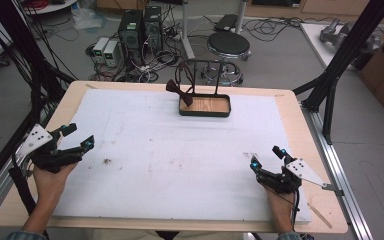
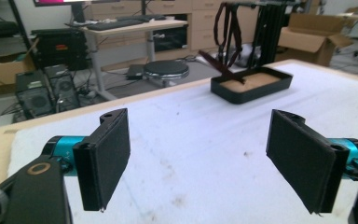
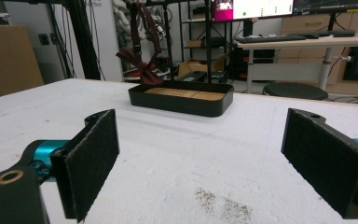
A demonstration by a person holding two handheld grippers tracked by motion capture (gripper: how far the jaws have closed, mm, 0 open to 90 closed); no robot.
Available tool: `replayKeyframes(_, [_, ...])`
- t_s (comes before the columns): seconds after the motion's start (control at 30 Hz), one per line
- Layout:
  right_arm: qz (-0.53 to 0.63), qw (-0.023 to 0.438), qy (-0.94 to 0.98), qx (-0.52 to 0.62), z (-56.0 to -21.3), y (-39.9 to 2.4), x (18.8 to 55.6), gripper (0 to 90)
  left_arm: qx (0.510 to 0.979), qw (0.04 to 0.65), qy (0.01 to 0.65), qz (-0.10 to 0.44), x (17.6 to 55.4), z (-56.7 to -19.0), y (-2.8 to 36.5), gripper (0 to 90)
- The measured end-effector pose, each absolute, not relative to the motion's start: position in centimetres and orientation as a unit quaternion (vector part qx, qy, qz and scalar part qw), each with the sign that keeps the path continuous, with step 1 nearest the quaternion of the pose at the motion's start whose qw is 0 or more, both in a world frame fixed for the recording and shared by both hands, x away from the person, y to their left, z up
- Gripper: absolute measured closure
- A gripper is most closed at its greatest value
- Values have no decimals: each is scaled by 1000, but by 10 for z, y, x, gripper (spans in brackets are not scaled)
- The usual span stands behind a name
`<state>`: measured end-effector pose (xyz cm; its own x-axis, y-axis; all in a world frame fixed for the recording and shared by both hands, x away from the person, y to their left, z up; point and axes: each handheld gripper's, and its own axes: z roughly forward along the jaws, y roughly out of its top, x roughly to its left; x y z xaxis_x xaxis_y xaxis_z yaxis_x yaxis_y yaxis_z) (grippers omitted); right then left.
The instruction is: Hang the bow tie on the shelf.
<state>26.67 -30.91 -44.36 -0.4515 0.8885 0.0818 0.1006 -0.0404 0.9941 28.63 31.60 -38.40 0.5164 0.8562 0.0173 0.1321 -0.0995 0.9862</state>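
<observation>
Bow tie (image 1: 179, 93) hanging into tray (image 1: 205, 113), monitor (image 3: 251, 8) behind, both tongs agape

We see each black gripper, left gripper (image 1: 78, 136) and right gripper (image 1: 266, 157), built alike: cyan cylinders behind flat jaws faced with fuzzy black pads (image 2: 112, 150), a white-dotted grey three-cornered plate (image 1: 34, 139), and a black cable (image 1: 296, 206). Grey-blue sleeve cuffs (image 1: 15, 235) show.

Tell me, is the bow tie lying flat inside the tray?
No. The bow tie hangs from the stand by its strap, and merely dips over the tray rim.
</observation>
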Motion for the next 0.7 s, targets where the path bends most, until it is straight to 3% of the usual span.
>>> replayKeyframes(0.3, [595, 331, 609, 407, -444, -309, 267, 103, 671, 549, 395, 302, 284, -412, 315, 224])
replayKeyframes(0.7, [595, 331, 610, 406, -444, -309, 267, 103, 678, 541, 398, 299, 287, -417, 313, 224])
